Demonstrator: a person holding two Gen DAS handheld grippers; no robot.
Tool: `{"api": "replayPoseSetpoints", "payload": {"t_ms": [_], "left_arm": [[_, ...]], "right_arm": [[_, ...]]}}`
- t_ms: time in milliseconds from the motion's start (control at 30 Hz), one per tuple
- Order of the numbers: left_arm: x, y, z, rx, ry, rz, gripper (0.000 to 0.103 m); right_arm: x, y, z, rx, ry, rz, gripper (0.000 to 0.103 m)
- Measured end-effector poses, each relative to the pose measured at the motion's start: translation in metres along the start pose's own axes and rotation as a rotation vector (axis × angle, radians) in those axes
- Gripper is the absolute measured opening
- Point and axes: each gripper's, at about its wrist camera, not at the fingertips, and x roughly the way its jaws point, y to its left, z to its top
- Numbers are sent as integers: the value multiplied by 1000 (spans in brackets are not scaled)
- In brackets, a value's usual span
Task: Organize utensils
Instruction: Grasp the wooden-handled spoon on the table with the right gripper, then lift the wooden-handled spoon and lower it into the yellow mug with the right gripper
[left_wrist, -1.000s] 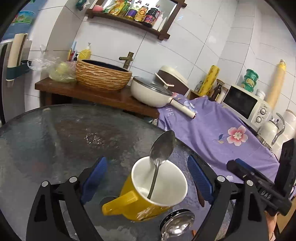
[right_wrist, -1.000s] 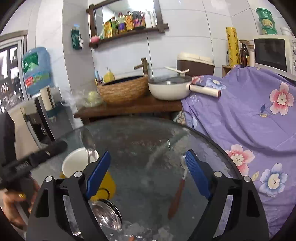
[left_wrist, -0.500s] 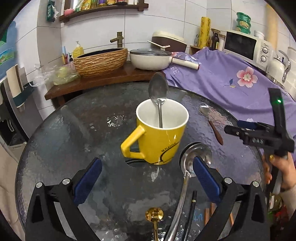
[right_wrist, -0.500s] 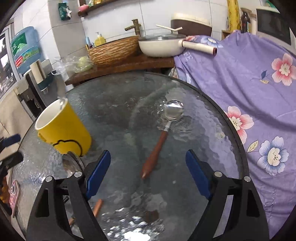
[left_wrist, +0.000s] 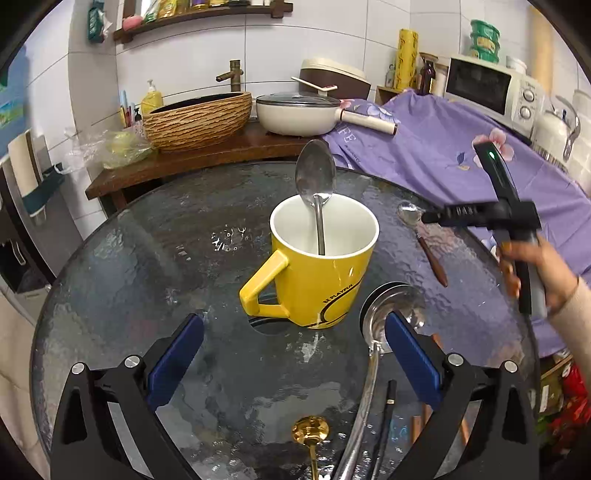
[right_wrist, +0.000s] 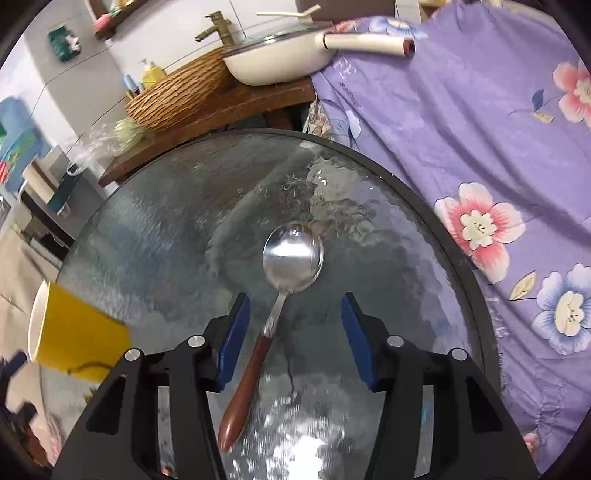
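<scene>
A yellow mug (left_wrist: 314, 273) stands on the round glass table (left_wrist: 147, 258) with a steel spoon (left_wrist: 316, 181) upright in it. My left gripper (left_wrist: 291, 354) is open and empty, just short of the mug. A steel ladle (left_wrist: 388, 310) and a gold spoon (left_wrist: 310, 430) lie near its right finger. A spoon with a brown wooden handle (right_wrist: 273, 306) lies on the glass. My right gripper (right_wrist: 295, 339) is open with its fingers on either side of that spoon's neck. It also shows in the left wrist view (left_wrist: 424, 218). The mug shows at the left in the right wrist view (right_wrist: 74, 332).
A purple flowered cloth (right_wrist: 480, 147) covers the counter to the right of the table. A wooden shelf behind holds a woven basin (left_wrist: 195, 118) and a white pan (left_wrist: 299, 112). A microwave (left_wrist: 491, 88) and kettle (left_wrist: 557, 129) stand at far right.
My left gripper has backed away from the mug, leaving it on the table. My right gripper has moved down and forward over the wooden-handled spoon, which now lies between its fingers.
</scene>
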Motion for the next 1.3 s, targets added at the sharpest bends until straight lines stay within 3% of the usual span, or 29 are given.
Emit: {"api": "replayPoseSetpoints", "payload": {"t_ms": [167,500,767,900,1300], "left_arm": [[4,0,3,10,9,-16,97],[13,7,8,-5,21,-14,96],[19,6,10,5,27,-14,96],[18,8,11,-6,19,-12,96],[12,18,6,-44,9,-6,96]], "right_arm": [[19,-8,21,14,32,-2,48],[39,-16,37,42,59,101,37],[44,-15,35,16,78,131,9],[34,-14,27,29,34,156,3],[-27,33,8,-70,-105,137,3]]}}
